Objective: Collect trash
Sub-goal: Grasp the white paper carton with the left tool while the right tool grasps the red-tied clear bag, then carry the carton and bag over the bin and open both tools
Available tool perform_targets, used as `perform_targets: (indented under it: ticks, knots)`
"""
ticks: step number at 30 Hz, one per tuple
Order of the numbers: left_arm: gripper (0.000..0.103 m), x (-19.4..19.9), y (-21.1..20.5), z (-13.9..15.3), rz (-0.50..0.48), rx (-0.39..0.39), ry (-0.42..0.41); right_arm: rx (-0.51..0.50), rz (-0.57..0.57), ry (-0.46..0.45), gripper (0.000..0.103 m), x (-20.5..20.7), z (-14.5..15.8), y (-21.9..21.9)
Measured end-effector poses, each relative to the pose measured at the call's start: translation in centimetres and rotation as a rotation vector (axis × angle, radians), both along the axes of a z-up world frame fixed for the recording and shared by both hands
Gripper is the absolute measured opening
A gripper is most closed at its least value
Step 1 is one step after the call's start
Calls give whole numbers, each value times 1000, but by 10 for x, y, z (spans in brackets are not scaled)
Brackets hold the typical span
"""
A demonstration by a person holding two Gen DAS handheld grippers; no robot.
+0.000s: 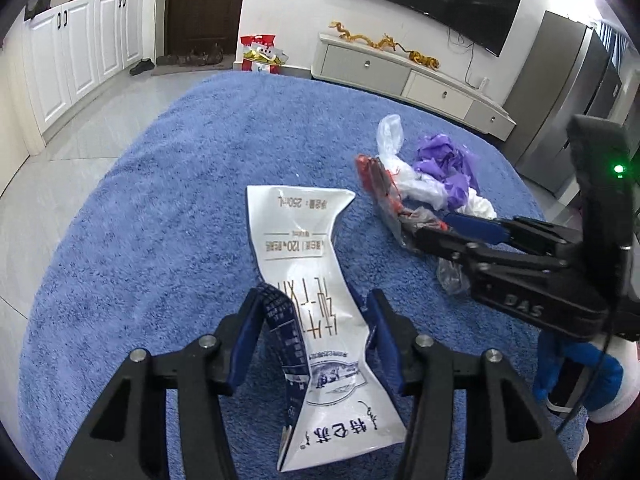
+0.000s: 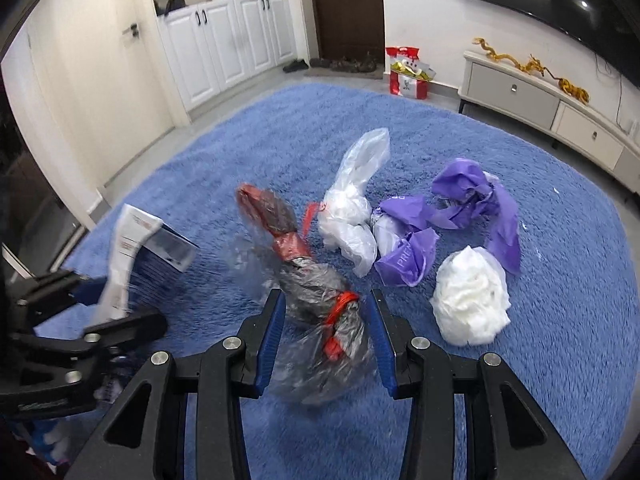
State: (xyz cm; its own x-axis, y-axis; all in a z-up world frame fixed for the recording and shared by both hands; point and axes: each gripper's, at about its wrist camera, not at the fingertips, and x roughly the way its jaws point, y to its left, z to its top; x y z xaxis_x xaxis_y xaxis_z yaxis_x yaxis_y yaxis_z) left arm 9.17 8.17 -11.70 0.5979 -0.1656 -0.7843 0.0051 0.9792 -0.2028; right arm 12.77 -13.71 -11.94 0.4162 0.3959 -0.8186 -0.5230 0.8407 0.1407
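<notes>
A crushed white milk carton with dark blue side panels and printed lettering (image 1: 316, 320) stands between the blue-padded fingers of the left gripper (image 1: 314, 316). Both pads press against its pinched middle, so this claw is clamped on it at a medium width. The carton's top end points away from the camera, and its base hangs nearest the lens. From the right wrist view the same carton (image 2: 132, 256) juts up out of the left gripper (image 2: 92, 300), clear of the shaggy blue carpet (image 2: 256, 152).

The right gripper (image 2: 326, 324) has a crumpled clear plastic bag with red printing and a red tie (image 2: 316, 308) between its pads. The bundle's lower end fills the gap and touches both sides, so that claw holds it at a medium width too. The bag's far end reaches out over the carpet, blurred.

Beyond it on the carpet lie a translucent white plastic bag (image 2: 356, 200), torn purple plastic bags (image 2: 452, 216) and a fluffy white wad of paper or plastic (image 2: 472, 300), close together and just beside one another.

Farther off stand a red and white shopping bag (image 2: 408, 74), a low white TV cabinet (image 2: 532, 100) with golden dragon figures (image 2: 532, 66), and white cupboards (image 2: 232, 40).
</notes>
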Motion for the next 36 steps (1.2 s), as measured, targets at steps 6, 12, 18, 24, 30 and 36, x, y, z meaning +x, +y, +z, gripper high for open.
perform_targets:
  ticks: [6,12,18,24,30,36]
  knots:
    - [50,-9,6,10,14,12,-36,-26,14,4,15,-6,-5,5]
    - [50,-22,4,22,12,16,-59,75,7,-9,13,-37,14,-18]
    - [50,-29,-19,39,-61,2,-84,197,-111,-27,13,-74,41,-81]
    - [50,-27,-60,58,-181,-39,-88,242,-301,-60,13,-110,58,-163]
    - [50,-17,-127,70,-331,-47,-76,243,-495,-80,13,-146,59,-243]
    - [50,2,-210,78,-492,-72,-37,265,-692,-81,13,-174,44,-326]
